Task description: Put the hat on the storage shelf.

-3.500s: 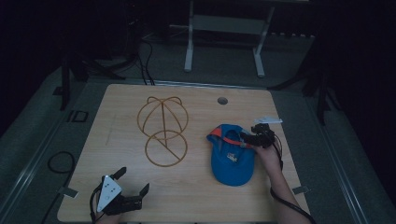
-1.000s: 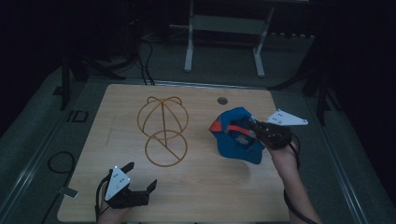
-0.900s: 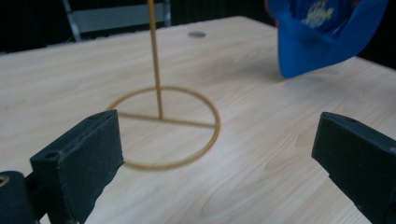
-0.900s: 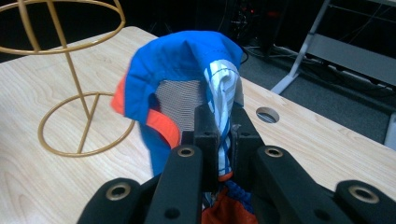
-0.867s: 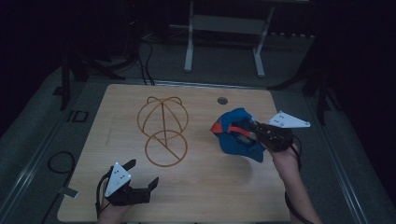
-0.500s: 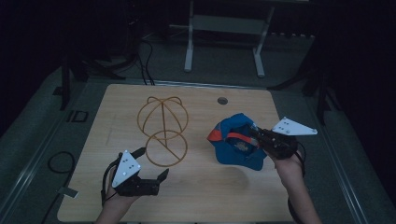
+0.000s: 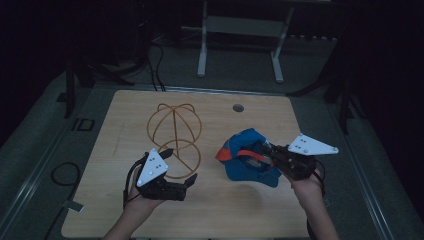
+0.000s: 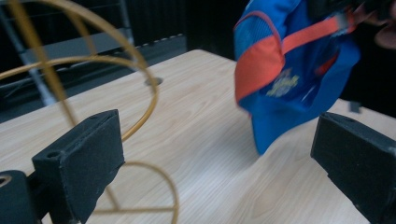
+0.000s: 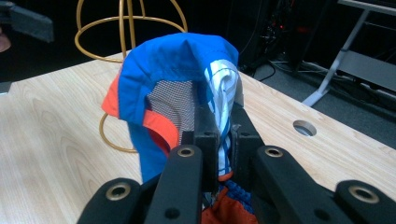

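The right tongs (image 7: 266, 152) are seen clamped on the blue cap (image 7: 245, 159): in the right gripper view the two black jaws stand nearly together, with a fold of the cap's white-and-blue lining pinched between them (image 9: 223, 140). The cap is held up off the tabletop (image 7: 230, 210), its crown raised and its orange-trimmed edge hanging toward the wood. In the high view it is found at the right half of the tabletop, just left of the right hand (image 7: 305, 181).

The left tongs (image 7: 181, 167) are held wide apart, and nothing is gripped between them. In the left gripper view one black jaw is seen at the lower left and the other at the lower right, with bare wood between. They are placed just beside the lower ring of the gold wire stand (image 7: 174, 132); whether the ring is touched by a jaw cannot be told.

Much is cut off or dim. The part of the cap gripped by the right tongs is hidden behind the jaws, and its lower edge is covered by the gripper body. In the left gripper view the cap (image 8: 299, 74) is blurred, its printed emblem is not legible, and its top is cropped by the frame. The wire stand (image 8: 93, 93) is cropped there as well. The surroundings of the tabletop are lost in darkness, apart from a pale metal frame (image 7: 240, 30) behind it.
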`<state>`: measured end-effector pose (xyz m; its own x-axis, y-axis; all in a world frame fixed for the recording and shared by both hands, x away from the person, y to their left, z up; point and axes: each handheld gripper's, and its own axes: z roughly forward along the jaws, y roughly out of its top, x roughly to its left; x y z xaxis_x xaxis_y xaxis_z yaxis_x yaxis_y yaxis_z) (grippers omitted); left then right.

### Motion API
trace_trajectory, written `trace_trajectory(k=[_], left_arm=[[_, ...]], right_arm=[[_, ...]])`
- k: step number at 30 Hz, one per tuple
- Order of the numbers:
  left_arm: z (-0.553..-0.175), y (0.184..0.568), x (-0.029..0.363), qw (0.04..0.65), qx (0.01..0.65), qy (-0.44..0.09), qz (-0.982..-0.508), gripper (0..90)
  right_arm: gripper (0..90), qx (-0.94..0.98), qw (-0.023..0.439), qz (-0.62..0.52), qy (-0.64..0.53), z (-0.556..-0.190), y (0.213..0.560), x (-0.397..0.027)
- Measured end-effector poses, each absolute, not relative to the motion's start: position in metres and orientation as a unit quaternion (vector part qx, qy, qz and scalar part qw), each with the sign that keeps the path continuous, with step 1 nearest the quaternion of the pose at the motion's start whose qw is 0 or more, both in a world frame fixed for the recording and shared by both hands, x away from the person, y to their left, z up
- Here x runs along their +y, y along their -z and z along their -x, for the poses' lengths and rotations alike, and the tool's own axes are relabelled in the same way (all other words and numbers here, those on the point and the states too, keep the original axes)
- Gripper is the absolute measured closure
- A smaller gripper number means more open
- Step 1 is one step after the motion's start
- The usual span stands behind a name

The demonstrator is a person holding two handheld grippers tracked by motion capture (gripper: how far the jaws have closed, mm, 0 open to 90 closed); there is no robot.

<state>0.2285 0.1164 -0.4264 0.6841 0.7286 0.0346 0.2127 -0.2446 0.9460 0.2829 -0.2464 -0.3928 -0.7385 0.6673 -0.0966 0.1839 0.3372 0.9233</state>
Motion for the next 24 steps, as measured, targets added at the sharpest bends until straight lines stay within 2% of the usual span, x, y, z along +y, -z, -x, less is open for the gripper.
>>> trace_trajectory(k=[9,20,24], left_arm=[[-0.242,0.415,0.087,0.532,0.288,-0.229,-0.763,2.8],[-0.257,0.404,0.053,0.531,0.256,-0.214,-0.778,7.0],[-0.262,0.401,0.043,0.529,0.251,-0.211,-0.783,13.5]], right_arm=[[84.6,0.786,0.229,-0.255,-0.515,-0.273,0.395,-0.239],[84.6,0.791,0.217,-0.239,-0.519,-0.265,0.397,-0.233],[84.6,0.793,0.215,-0.231,-0.521,-0.262,0.397,-0.23]])
